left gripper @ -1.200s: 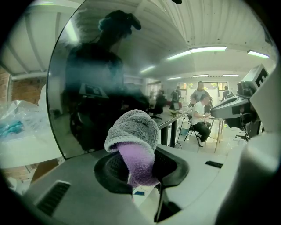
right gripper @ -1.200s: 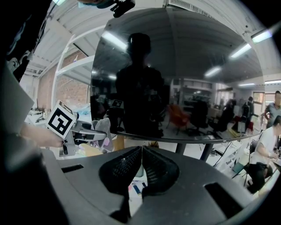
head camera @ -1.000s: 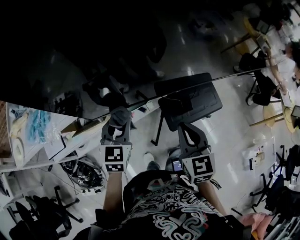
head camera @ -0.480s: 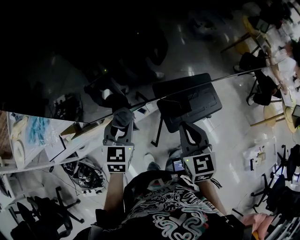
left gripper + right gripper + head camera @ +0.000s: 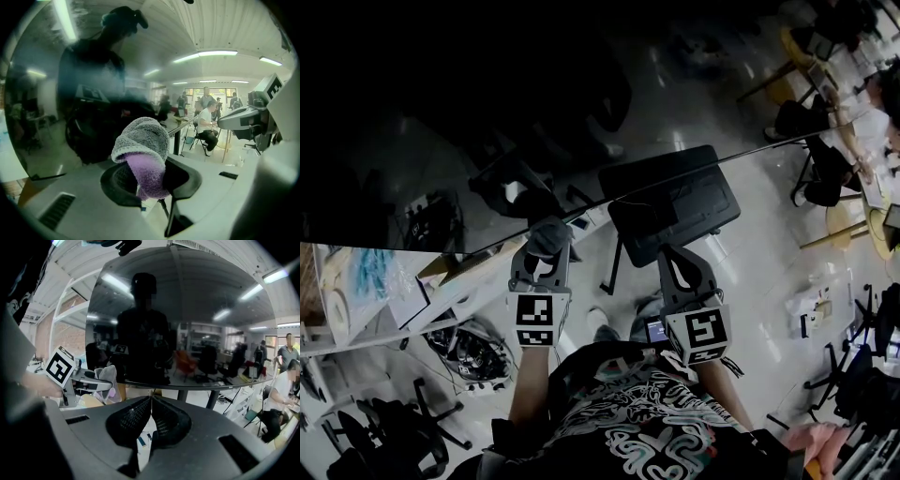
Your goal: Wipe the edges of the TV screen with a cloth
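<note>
We are inching the left claw, clamped on the cloth, along the TV screen's lower edge, wipe progressing, right claw idling closed and empty.

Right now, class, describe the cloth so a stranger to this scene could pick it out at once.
Find the big dark TV screen, then its lower edge. There the left hand-held gripper clamps a bunched fluffy cloth, grey outside and purple inside; the right hand-held gripper holds nothing.
</note>
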`<action>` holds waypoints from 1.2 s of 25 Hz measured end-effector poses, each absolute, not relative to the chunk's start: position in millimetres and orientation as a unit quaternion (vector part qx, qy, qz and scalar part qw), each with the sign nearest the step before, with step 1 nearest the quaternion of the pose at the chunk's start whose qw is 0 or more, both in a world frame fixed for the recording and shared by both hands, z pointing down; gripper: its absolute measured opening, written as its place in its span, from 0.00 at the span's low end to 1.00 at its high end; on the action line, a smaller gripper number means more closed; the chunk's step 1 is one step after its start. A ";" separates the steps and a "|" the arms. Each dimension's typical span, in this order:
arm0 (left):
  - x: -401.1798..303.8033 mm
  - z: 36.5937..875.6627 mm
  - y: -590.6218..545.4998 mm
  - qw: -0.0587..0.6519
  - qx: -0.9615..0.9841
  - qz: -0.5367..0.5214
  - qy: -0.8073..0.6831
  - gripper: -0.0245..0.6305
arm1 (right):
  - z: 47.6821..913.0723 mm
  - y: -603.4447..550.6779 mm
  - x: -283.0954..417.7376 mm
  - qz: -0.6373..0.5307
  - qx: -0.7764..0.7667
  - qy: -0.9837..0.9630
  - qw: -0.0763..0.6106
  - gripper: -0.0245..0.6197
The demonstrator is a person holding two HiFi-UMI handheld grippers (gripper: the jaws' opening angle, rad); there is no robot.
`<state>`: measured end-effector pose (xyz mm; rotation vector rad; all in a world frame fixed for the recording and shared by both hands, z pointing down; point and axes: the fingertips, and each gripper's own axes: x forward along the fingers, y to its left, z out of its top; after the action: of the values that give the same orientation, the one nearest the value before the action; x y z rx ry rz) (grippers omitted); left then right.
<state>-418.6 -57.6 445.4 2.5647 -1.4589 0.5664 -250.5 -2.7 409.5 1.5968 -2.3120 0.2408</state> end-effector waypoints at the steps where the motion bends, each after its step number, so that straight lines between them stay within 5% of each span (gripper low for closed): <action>1: -417.0 445.5 -57.5 0.070 0.853 0.187 -0.483 0.22 | 409.8 -2.3 -249.4 0.085 0.560 -0.808 0.160 0.08; 30: -373.0 444.5 -66.8 0.075 0.869 0.181 -0.455 0.22 | 411.9 -4.8 -214.6 0.092 0.581 -0.792 0.164 0.08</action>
<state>-373.0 -66.8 444.5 2.6059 -1.3636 0.5436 -214.6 -4.8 411.9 1.6566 -2.2581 0.2631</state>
